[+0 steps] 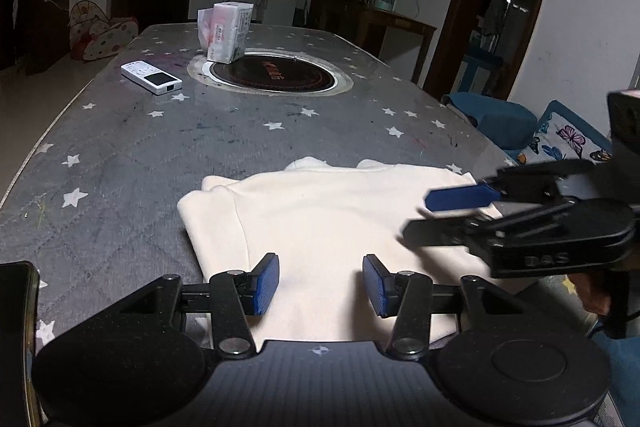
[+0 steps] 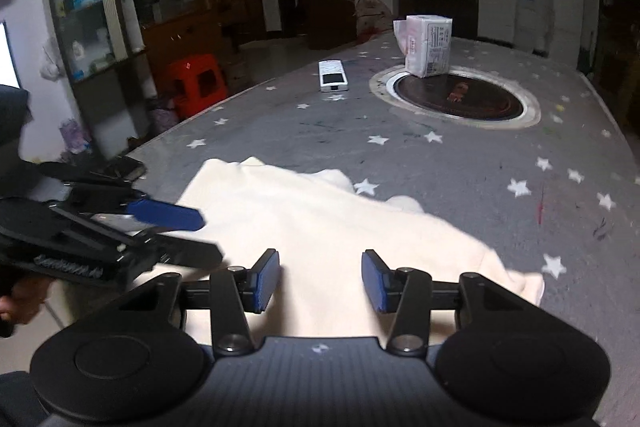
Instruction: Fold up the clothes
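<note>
- The table (image 1: pixel 120 155), grey with white stars, carries everything here.
- My cream garment (image 1: pixel 320 211) lies folded at the table's near edge, flat on the cloth.
- My left gripper (image 1: pixel 320 281) hangs over the garment, jaws apart, gripping nothing.
- My right gripper (image 2: pixel 320 281) hovers over the garment too, jaws parted, nothing pinched.
- The tissue pack (image 1: pixel 228 31) stands farther up the table.
- The white remote (image 1: pixel 151 77) lies left of that pack.
</note>
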The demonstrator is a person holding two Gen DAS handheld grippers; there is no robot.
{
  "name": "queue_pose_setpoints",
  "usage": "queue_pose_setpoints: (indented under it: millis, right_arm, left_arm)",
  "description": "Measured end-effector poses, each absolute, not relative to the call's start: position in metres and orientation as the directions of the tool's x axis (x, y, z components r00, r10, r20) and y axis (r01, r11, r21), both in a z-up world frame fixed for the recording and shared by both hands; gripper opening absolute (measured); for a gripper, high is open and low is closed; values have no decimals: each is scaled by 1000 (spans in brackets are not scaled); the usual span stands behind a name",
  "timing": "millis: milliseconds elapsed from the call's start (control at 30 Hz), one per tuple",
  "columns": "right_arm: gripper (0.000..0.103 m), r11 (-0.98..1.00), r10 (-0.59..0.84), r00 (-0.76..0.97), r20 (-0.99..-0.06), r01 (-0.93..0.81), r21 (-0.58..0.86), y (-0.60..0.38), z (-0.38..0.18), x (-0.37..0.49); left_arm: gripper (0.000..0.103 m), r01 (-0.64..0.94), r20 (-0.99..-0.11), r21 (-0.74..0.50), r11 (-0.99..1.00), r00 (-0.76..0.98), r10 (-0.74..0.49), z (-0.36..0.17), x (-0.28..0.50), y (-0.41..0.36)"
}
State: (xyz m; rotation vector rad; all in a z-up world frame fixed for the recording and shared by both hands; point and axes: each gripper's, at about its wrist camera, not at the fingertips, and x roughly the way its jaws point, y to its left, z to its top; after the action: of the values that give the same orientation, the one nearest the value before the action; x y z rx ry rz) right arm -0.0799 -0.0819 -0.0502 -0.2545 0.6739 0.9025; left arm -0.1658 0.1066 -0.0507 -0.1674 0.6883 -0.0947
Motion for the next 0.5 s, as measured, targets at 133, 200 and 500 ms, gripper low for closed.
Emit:
queue_pose_setpoints:
  millis: [133,200,500]
  right_arm:
    - [42,619,605,451,-656,-784,31,-71,-57,-75]
    - [41,631,596,459,-659,-775,30,-72,-59,-71]
    - [38,734,513,535,-672,-679,19,-109,-61,-45]
  left_arm:
    - [50,33,-627,-184,982,766,-143,-51,-166,108]
    - [50,33,-629,-181,983,765,-142,-52,-166,108]
    - [51,34,-632,-188,982,761,-147,-53,-165,109]
